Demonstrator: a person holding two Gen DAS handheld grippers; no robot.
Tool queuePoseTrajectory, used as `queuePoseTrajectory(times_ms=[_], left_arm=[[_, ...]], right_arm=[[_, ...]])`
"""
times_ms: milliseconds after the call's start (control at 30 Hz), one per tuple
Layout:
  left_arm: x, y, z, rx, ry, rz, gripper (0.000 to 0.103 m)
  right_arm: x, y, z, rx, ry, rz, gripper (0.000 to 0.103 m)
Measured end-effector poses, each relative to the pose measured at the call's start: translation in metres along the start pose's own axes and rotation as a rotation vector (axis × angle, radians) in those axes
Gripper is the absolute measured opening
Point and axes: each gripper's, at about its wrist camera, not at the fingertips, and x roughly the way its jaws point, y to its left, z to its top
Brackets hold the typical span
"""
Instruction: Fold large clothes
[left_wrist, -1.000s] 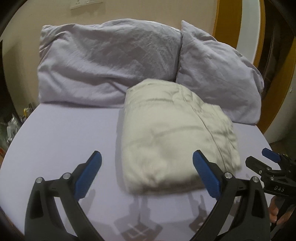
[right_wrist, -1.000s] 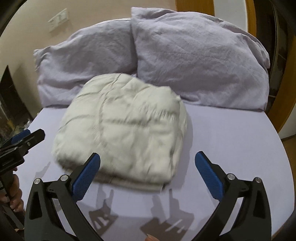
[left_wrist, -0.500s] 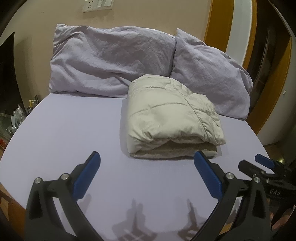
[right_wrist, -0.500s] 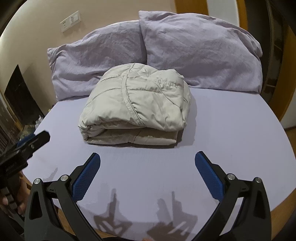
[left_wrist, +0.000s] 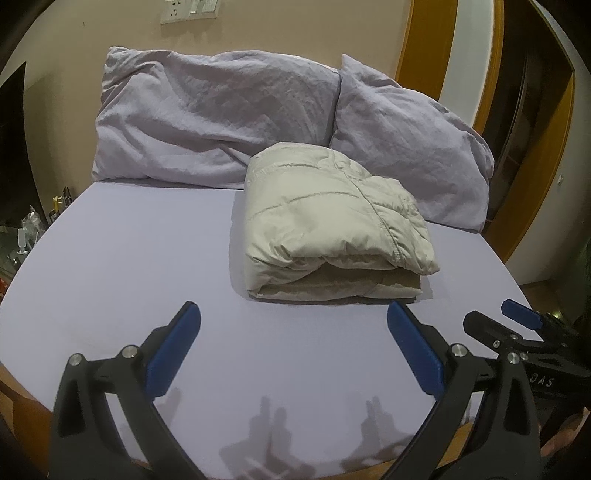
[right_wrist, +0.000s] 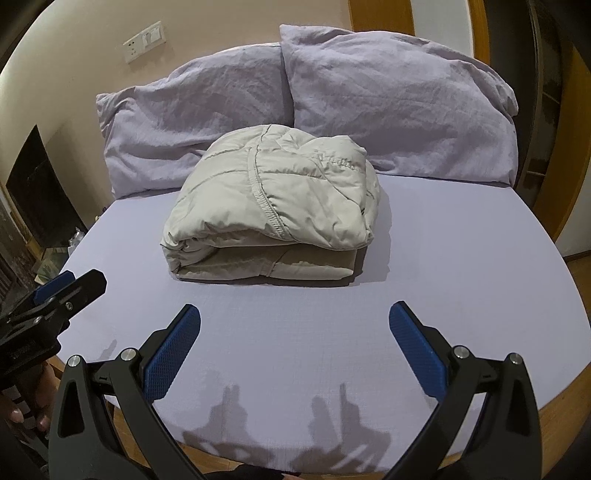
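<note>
Left gripper (left_wrist: 293, 332): jaws spread wide, blue pads apart, nothing between them; it hovers over the bare sheet near the foot of the bed. Right gripper (right_wrist: 294, 334): likewise wide apart and empty, above the sheet at the near edge. Each tool appears in the other's view: the right gripper at the lower right of the left wrist view (left_wrist: 517, 332), the left gripper at the lower left of the right wrist view (right_wrist: 55, 295). Both are well apart from the garment.

Folded jacket (left_wrist: 332, 225): a pale beige quilted piece, folded into a compact, thick rectangular bundle. It lies on the bed sheet (left_wrist: 129, 258), roughly mid-bed and toward the headboard end. The puffy top layer rolls over the near edge; flatter layers are stacked beneath it. A stitched seam runs across the top surface in the right wrist view (right_wrist: 271, 206). The far edge of the bundle sits just in front of the pillows; whether it touches them cannot be told.

Surroundings: the sheet is pale lavender, smooth, with gripper shadows cast near the foot. Two lavender pillows lean against the wall, the left pillow (left_wrist: 207, 118) and the right pillow (left_wrist: 410, 144), overlapping where they meet. A white wall socket plate (right_wrist: 144, 42) is mounted above them on the beige wall. A wooden door frame (left_wrist: 417, 44) stands to the right of the bed.
</note>
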Motion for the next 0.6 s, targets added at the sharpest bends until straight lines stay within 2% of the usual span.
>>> queuePoseTrajectory(times_ms=[167,600], left_arm=[[-0.0009,0.0018,-0.0007,-0.010,-0.002,-0.026,0.101],[0.0012,-0.0004,-0.0032,-0.023,0.014,-0.021,0.101]], right_arm=[[-0.0018,-0.0012,-0.0006,0.003,-0.009,0.001,0.102],[-0.0058,-0.0066,-0.0013,0.004,-0.017,0.006,0.102]])
